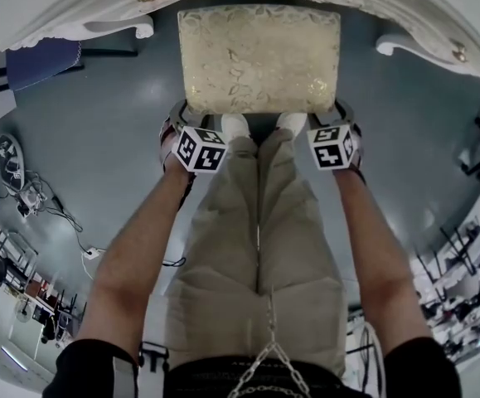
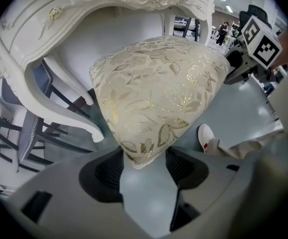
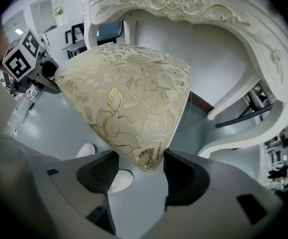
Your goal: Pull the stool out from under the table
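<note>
Head view, gold-leaf patterned stool (image 1: 259,56) on the grey floor (image 1: 99,139) before my feet, its far edge at the carved white bench (image 1: 57,2), my left hand-held gripper (image 2: 144,156) closed on its near left corner, my right hand-held gripper (image 3: 141,163) clamping its near right corner.

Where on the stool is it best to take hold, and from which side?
I would take the stool by the two near corners of its padded seat, coming from the person's side. The far edge lies close to the table, and each corner narrows enough to fit between jaws; the left gripper and right gripper sit there now.
</note>
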A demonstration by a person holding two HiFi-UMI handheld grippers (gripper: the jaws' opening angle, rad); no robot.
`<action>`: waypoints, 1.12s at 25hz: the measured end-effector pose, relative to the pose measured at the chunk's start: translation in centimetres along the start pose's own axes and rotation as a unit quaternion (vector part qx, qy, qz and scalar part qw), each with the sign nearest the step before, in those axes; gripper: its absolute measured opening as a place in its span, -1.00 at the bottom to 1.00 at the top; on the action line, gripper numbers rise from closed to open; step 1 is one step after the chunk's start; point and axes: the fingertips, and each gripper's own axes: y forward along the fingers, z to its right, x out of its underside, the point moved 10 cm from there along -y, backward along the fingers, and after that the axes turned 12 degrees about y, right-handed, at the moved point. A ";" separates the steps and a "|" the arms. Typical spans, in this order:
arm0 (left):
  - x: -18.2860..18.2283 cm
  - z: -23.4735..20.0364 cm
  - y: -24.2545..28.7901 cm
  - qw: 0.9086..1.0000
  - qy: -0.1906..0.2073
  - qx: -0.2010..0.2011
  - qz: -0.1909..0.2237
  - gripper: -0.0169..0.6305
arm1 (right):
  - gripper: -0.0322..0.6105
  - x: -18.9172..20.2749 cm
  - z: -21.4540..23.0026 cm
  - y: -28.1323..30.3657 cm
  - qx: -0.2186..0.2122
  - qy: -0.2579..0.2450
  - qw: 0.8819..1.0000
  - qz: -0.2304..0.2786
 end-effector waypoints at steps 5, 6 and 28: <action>1.3 0.8 -0.5 1.000 0.016 0.003 0.008 -0.13 | -0.01 1.7 -0.6 -0.7 -0.013 0.007 1.000 -0.016; 1.5 0.7 -0.9 1.000 0.008 0.003 0.019 -0.13 | -0.01 1.9 -0.5 -1.1 -0.013 0.019 1.000 -0.013; -11.4 -3.3 -27.8 0.854 -0.206 0.008 0.477 -0.93 | -0.89 -10.2 1.9 -24.1 -0.130 0.111 0.886 0.432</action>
